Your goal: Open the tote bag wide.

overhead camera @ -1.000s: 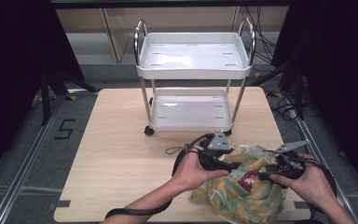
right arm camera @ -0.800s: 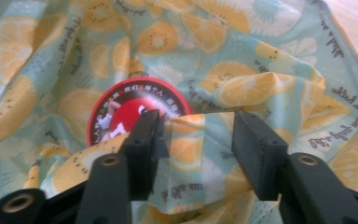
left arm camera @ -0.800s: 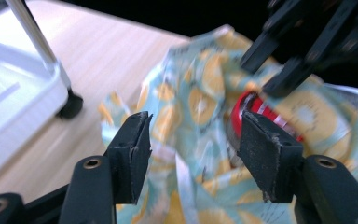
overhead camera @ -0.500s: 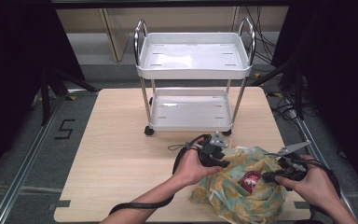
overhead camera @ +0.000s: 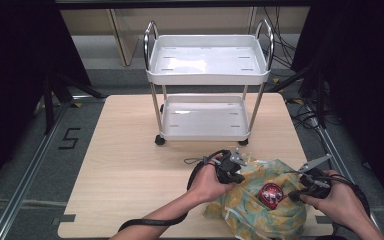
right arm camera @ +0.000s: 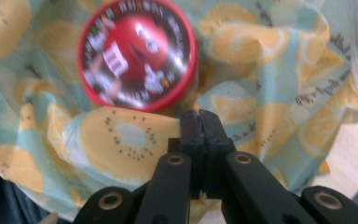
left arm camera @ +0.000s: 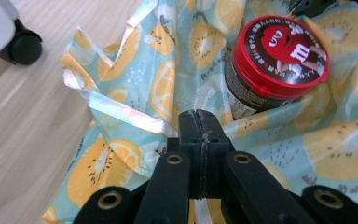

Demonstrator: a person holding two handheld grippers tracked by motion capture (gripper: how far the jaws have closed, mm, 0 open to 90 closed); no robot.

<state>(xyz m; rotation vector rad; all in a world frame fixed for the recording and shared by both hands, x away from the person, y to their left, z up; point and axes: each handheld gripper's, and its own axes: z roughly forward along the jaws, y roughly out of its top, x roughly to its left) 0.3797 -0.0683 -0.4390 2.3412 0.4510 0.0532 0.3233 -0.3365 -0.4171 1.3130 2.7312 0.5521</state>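
A plastic bag [overhead camera: 260, 212] printed with lemon and kiwi slices lies at the table's front right, its mouth open upward. Inside it stands a can with a red M&M's lid [overhead camera: 271, 194], which both gripper views show as well [left arm camera: 279, 56] [right arm camera: 137, 60]. My left gripper [overhead camera: 232, 172] has just closed on the bag's left rim. In the left gripper view its jaws [left arm camera: 199, 123] meet with a strip of film pinched between them. My right gripper [overhead camera: 305, 187] has just closed on the bag's right rim [right arm camera: 121, 140], jaws together [right arm camera: 200, 122].
A white two-shelf cart [overhead camera: 207, 67] with chrome handles stands on the far half of the wooden table [overhead camera: 125, 165]; one caster [left arm camera: 25, 46] is close to the bag's left edge. The table's front edge lies just under both hands.
The left hand has sunk a little onto the bag's left rim. The right hand has stayed at the right rim. The bag's mouth now sits between the two grippers.
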